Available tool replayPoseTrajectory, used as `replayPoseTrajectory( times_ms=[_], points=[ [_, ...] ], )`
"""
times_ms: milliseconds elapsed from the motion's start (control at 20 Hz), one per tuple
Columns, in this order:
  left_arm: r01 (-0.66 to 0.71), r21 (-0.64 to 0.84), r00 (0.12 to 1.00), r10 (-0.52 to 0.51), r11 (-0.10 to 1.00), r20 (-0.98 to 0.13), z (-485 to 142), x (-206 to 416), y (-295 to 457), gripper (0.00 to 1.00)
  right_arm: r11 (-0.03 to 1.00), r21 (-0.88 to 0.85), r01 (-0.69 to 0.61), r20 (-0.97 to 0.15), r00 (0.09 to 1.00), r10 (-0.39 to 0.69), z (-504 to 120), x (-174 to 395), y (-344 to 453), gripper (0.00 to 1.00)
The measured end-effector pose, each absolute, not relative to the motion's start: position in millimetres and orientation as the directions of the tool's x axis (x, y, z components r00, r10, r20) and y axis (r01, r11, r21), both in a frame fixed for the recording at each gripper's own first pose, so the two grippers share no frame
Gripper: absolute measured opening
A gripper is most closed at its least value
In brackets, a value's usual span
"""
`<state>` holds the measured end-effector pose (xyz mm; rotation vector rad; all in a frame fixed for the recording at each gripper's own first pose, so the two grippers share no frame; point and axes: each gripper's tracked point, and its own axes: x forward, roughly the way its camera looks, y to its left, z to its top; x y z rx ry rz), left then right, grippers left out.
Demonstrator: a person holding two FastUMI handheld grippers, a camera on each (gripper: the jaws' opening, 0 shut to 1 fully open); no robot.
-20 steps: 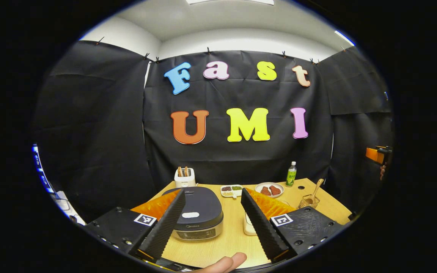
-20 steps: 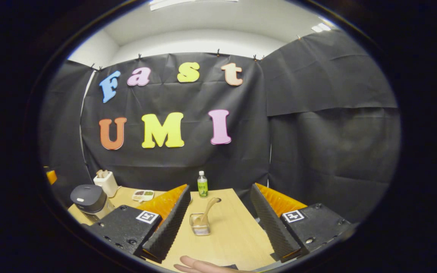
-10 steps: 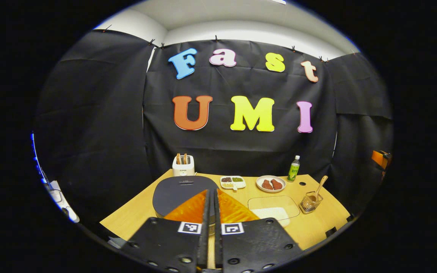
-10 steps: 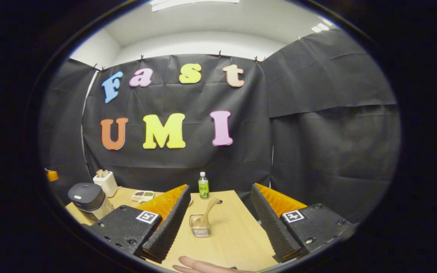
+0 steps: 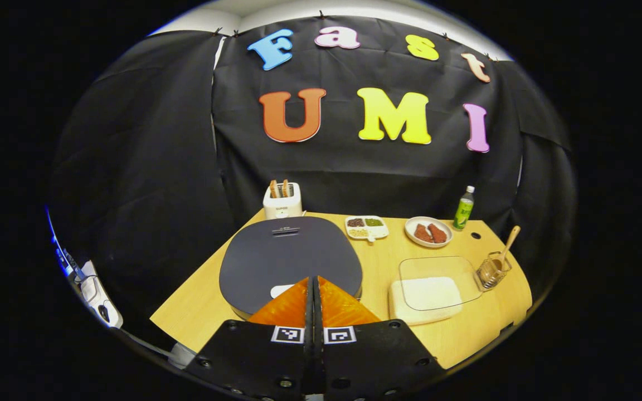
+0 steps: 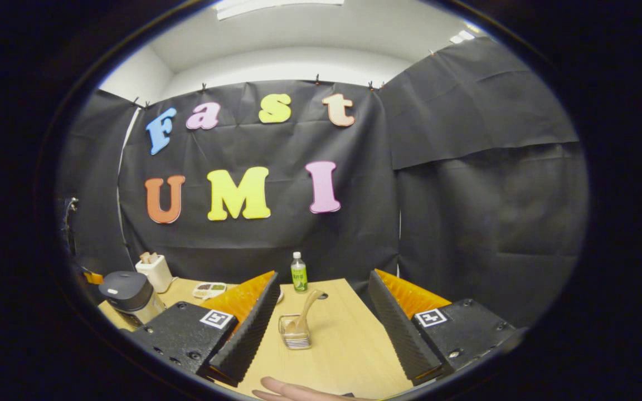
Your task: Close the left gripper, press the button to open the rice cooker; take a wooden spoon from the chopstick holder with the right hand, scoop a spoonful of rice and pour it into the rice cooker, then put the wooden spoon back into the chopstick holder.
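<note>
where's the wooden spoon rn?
In the left gripper view the wooden spoon stands in the chopstick holder at the table's right edge, beside the rice tray.

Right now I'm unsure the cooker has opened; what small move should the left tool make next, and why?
Probably ease the left tool down onto the pale button. Its fingers are together just above the button, and the rice cooker lid lies flat, closed.
</note>
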<state>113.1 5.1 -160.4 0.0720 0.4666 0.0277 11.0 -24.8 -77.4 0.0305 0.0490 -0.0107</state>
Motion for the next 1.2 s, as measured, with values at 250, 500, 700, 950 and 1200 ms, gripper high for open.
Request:
replayPoseTrajectory(
  times_ms=[250, 500, 700, 950, 1200],
  points=[
    [-0.038, 0.045, 0.875, 0.055, 0.998, -0.481, -178, 129, 14, 0.0, 0.997, 0.075, -0.001, -0.075, 0.997, 0.007, -87, 14, -25, 1.0],
    [-0.051, 0.052, 0.85, 0.071, 0.997, -0.523, -199, 124, 20, 0.0, 0.999, 0.039, -0.014, -0.069, 0.997, 0.016, -86, 17, -25, 1.0],
    [-0.068, 0.018, 0.86, 0.067, 0.998, -0.506, -203, 123, 18, 0.0, 0.999, 0.034, 0.001, -0.039, 0.999, 0.0, -82, 16, -30, 1.0],
    [-0.071, -0.015, 0.868, 0.054, 0.997, -0.493, -203, 124, 19, 0.0, 0.998, 0.066, -0.012, -0.098, 0.995, 0.018, -105, 19, -31, 1.0],
    [-0.107, -0.037, 0.88, 0.077, 0.994, -0.468, -192, 117, 21, 0.01, 0.998, 0.064, 0.022, -0.128, 0.992, -0.013, -122, 26, -49, 1.0]
  ],
)
